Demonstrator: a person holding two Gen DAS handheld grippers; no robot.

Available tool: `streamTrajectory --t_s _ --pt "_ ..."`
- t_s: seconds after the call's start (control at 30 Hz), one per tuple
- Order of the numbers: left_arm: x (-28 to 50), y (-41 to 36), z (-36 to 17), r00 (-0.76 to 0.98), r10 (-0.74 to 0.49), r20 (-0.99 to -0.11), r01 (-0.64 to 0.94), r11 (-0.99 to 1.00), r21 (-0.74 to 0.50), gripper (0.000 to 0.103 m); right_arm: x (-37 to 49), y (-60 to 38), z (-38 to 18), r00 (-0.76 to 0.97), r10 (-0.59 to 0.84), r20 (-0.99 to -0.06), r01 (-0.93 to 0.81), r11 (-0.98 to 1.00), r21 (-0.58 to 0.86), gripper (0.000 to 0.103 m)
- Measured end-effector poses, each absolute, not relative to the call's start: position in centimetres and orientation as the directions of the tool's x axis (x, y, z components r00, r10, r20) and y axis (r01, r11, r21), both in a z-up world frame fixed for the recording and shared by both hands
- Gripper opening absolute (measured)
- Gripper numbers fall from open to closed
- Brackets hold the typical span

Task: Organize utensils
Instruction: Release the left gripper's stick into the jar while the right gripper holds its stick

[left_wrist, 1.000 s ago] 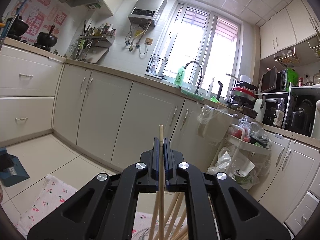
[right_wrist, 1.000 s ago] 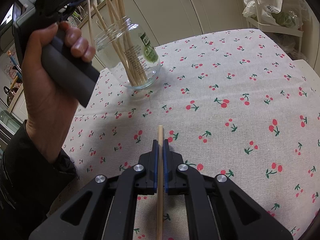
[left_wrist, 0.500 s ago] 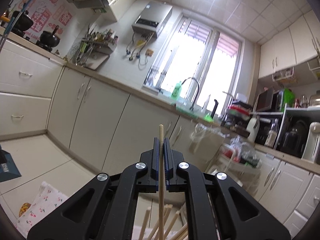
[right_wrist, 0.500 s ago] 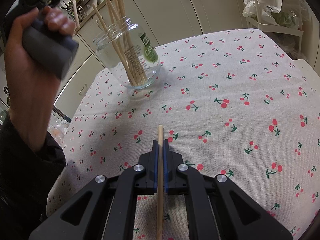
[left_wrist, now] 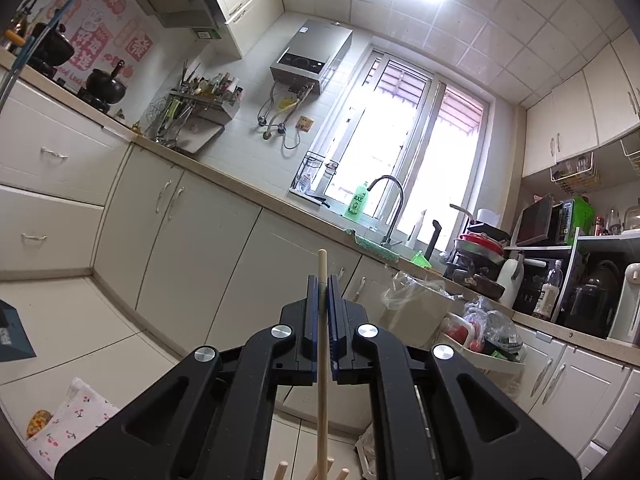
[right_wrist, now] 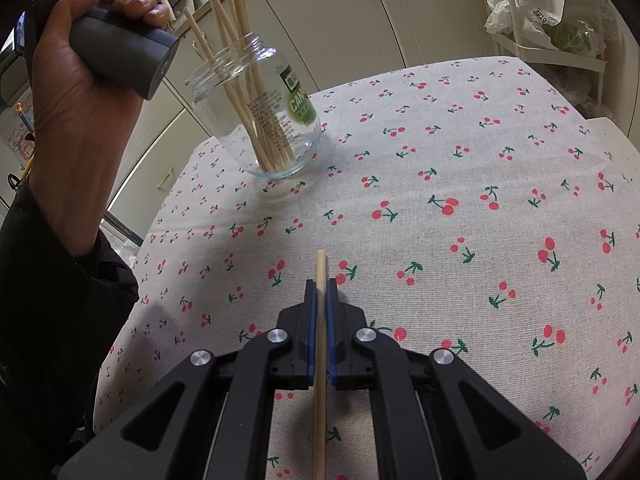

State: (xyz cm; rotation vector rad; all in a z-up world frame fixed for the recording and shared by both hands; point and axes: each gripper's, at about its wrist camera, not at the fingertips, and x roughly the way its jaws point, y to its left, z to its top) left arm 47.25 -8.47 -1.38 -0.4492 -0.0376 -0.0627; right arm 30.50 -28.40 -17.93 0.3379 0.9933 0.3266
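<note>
Left hand-held gripper (left_wrist: 322, 280) clamped on a chopstick (left_wrist: 322, 360), right hand-held gripper (right_wrist: 320, 284) clamped on another chopstick (right_wrist: 320, 360)

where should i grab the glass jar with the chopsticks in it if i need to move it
Grip the clear glass jar low on its round body, coming in level from the open tablecloth side. The wooden chopsticks fan out of the mouth, blocking any grasp from above, and a high grip would likely tip it.

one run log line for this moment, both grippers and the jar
left gripper: shut on chopstick | right gripper: shut on second chopstick | glass jar: upright on cherry tablecloth, holding chopsticks
</note>
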Motion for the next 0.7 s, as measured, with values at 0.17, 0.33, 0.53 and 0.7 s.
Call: streamTrajectory --t_s 0.17,0.33,0.53,0.7 --pt "47.3 -8.8 -2.5 0.998 -0.059 0.031 0.067 0.907 -0.416 0.004 30.5 -28.4 -17.9 0.506 0.417 -0.755 -0.113 0.9 0.421 0.006" --pt "46.8 -8.8 -4.5 0.997 -0.071 -0.006 0.063 0.913 -0.403 0.004 30.5 -28.4 -17.9 0.506 0.417 -0.755 -0.113 0.9 0.421 0.006" --pt "46.0 -8.8 -6.0 0.996 -0.087 -0.029 0.069 0.921 -0.383 0.004 30.5 -28.4 -17.9 0.505 0.417 -0.756 -0.113 0.9 0.421 0.006" --pt "45.4 -8.4 -6.3 0.995 -0.094 -0.032 0.075 0.921 -0.382 0.004 30.5 -28.4 -17.9 0.505 0.417 -0.755 -0.113 0.9 0.422 0.006"
